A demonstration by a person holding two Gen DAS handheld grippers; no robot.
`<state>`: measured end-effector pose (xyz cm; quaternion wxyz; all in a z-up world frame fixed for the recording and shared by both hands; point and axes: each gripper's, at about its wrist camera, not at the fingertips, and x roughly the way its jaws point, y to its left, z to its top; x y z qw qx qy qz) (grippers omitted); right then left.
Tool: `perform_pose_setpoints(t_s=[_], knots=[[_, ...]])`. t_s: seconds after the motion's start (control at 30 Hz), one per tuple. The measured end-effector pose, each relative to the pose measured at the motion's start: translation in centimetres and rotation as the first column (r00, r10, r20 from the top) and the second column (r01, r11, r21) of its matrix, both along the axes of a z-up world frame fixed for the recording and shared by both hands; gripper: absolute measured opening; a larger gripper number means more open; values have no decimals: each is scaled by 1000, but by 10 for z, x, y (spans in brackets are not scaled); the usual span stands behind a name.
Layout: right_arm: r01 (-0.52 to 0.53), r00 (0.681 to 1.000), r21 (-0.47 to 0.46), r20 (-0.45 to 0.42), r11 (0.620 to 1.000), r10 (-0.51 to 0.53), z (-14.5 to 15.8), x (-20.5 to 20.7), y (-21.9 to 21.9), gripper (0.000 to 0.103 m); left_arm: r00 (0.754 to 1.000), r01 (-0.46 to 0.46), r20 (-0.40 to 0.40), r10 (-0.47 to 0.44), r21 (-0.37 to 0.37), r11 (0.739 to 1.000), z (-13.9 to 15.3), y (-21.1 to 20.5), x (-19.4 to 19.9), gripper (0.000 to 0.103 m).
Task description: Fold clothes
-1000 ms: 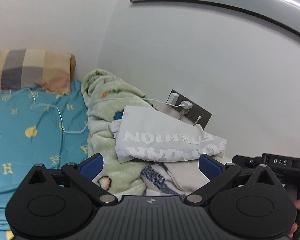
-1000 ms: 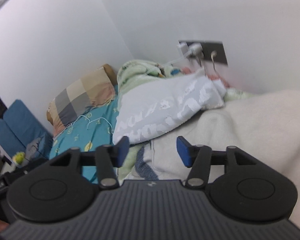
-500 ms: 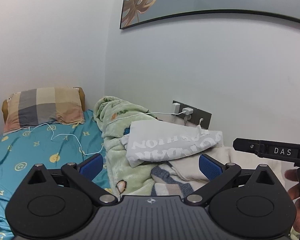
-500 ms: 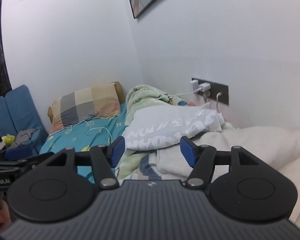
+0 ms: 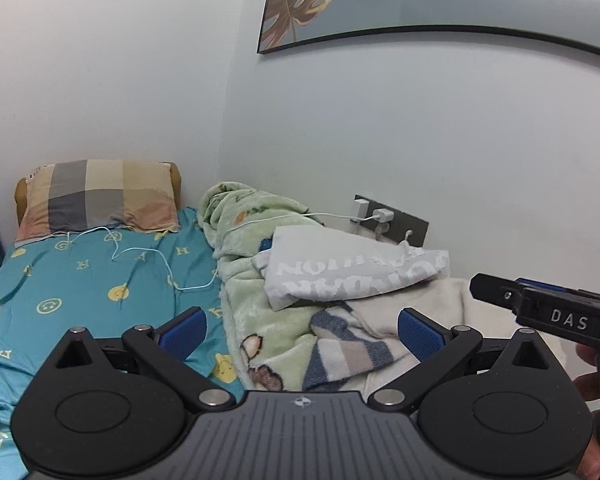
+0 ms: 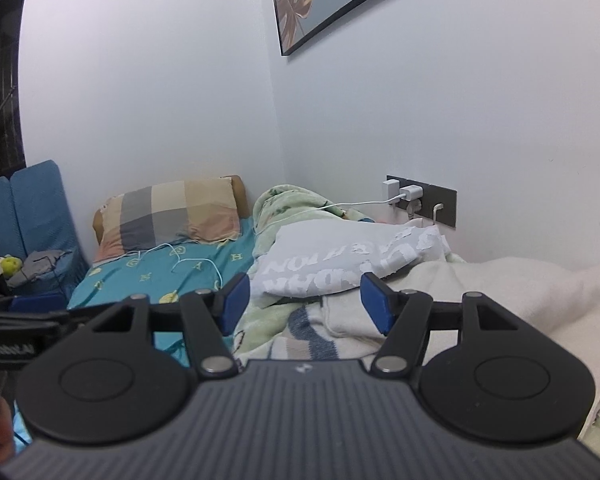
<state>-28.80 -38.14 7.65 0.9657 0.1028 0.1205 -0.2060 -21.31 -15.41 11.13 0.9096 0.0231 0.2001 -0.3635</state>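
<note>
Both claws, left claw (image 5: 302, 330) and right claw (image 6: 304, 300), gape empty, clear of the folded grey shirt (image 5: 352, 268) by the bed's (image 5: 80, 280) wall edge.

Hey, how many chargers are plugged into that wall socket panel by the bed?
2 white chargers, side by side at the left end of the dark socket panel: left charger, right charger. A separate white plug sits further right; the bedding may hide more.

a bedroom in a home: a bed (image 5: 84, 280) with a teal patterned sheet fills the corner, a checked pillow (image 5: 100, 196) at its head, a green fleece blanket (image 5: 252, 240) along its wall side, a framed leaf picture (image 5: 380, 0) above.
</note>
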Motion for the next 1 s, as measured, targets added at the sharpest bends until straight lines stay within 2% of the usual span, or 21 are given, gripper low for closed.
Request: perform_pose_setpoints(t_s=[0.33,1.0], knots=[[6,1000,26,-12,1000,-5,-14,6,4,64,999,-36,25,36,14,999,-5,7,-3,103],[15,1000,9,-25,1000,-14,-12,4,8,64,997,-65,36,64,28,997,-3,12,-10,103]])
